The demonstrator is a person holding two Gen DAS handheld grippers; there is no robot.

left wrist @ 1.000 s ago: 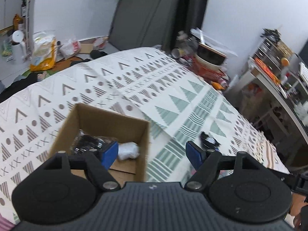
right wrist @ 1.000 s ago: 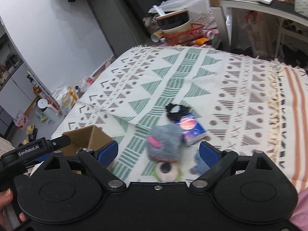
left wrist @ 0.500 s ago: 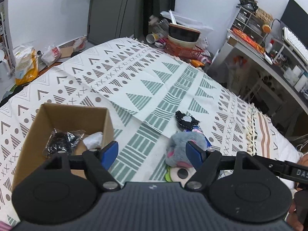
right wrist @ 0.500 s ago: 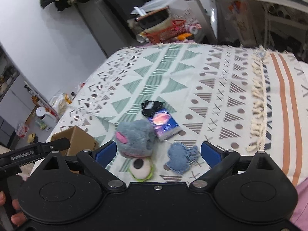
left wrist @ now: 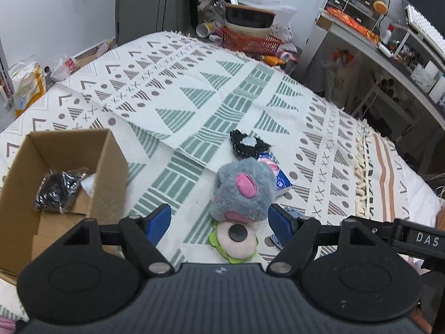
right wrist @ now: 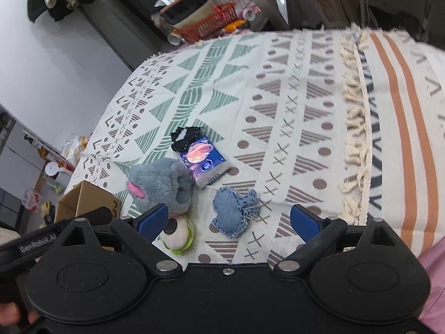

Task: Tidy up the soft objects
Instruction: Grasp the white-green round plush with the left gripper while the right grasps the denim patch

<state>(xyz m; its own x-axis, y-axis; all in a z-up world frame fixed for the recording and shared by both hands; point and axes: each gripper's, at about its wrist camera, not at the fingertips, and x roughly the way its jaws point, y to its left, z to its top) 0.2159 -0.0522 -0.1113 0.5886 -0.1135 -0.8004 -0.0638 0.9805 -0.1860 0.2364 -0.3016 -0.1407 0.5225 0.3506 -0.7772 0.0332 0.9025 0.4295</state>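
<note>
A grey plush toy (left wrist: 243, 192) with pink patches lies on the patterned bedspread (left wrist: 194, 89), just ahead of my open left gripper (left wrist: 221, 220). A round white-and-green soft piece (left wrist: 236, 240) sits right below the plush. Behind the plush lie a blue tissue pack (left wrist: 279, 178) and a black fabric piece (left wrist: 249, 146). An open cardboard box (left wrist: 64, 183) at the left holds a black wrapped item (left wrist: 57, 192) and something white. In the right wrist view, my open right gripper (right wrist: 229, 220) hovers over a blue denim patch (right wrist: 235, 211), with the plush (right wrist: 161, 185), tissue pack (right wrist: 204, 160) and box (right wrist: 83, 201) to its left.
An orange basket (left wrist: 250, 41) with bowls stands past the bed's far edge. A desk with shelves (left wrist: 389, 39) runs along the right. Bags (left wrist: 27, 83) lie on the floor at the left. A tasselled seam (right wrist: 353, 128) crosses the bedspread.
My left gripper has swung from the box to the right, so the grey plush now lies between its fingers. My right gripper has moved right, from the plush to over the denim patch.
</note>
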